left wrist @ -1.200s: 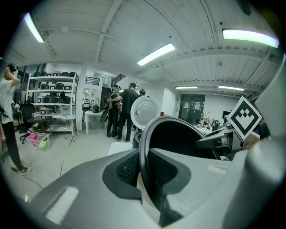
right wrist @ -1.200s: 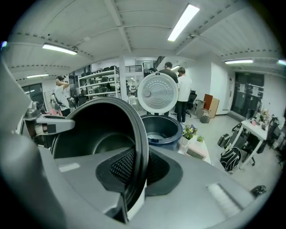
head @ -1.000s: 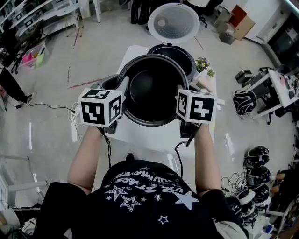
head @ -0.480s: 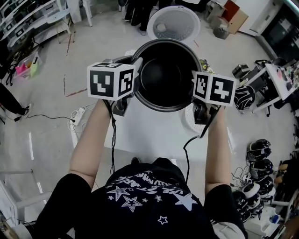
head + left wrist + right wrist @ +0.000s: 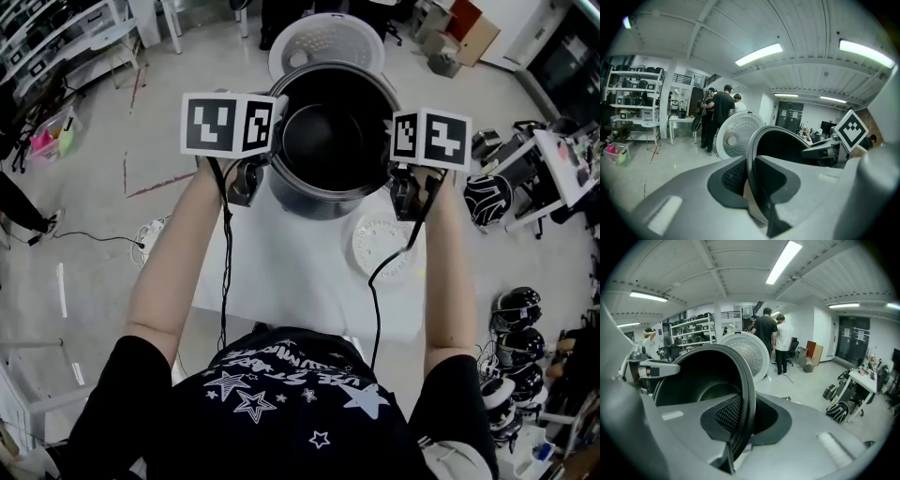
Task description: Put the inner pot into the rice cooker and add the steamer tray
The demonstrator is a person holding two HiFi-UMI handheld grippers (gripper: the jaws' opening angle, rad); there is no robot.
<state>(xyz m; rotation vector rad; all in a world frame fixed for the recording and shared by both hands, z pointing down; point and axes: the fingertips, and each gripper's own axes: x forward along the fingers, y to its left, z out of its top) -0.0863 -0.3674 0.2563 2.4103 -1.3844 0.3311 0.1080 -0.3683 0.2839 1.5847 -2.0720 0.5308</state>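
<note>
The dark inner pot [image 5: 330, 141] hangs in the air above the far end of the white table [image 5: 281, 272], held by its rim from both sides. My left gripper [image 5: 269, 155] is shut on the left rim [image 5: 751, 178]. On the right rim [image 5: 743, 423], my right gripper [image 5: 395, 167] is shut. Just beyond the pot stands the rice cooker's open lid [image 5: 326, 42], also seen as a white perforated disc [image 5: 736, 139] [image 5: 751, 351]. The cooker's body is hidden under the pot. A white round steamer tray [image 5: 384, 246] lies on the table near my right arm.
Cables run from both grippers back along the table. Helmets [image 5: 516, 311] and a black bag [image 5: 487, 199] lie on the floor at the right. Several people [image 5: 771, 341] stand beyond the lid, and shelving [image 5: 633, 101] lines the far left.
Both grippers have carried the pot upward and away from the person, toward the cooker's lid. The pot now covers the cooker's body, and the steamer tray on the table has come into view.
</note>
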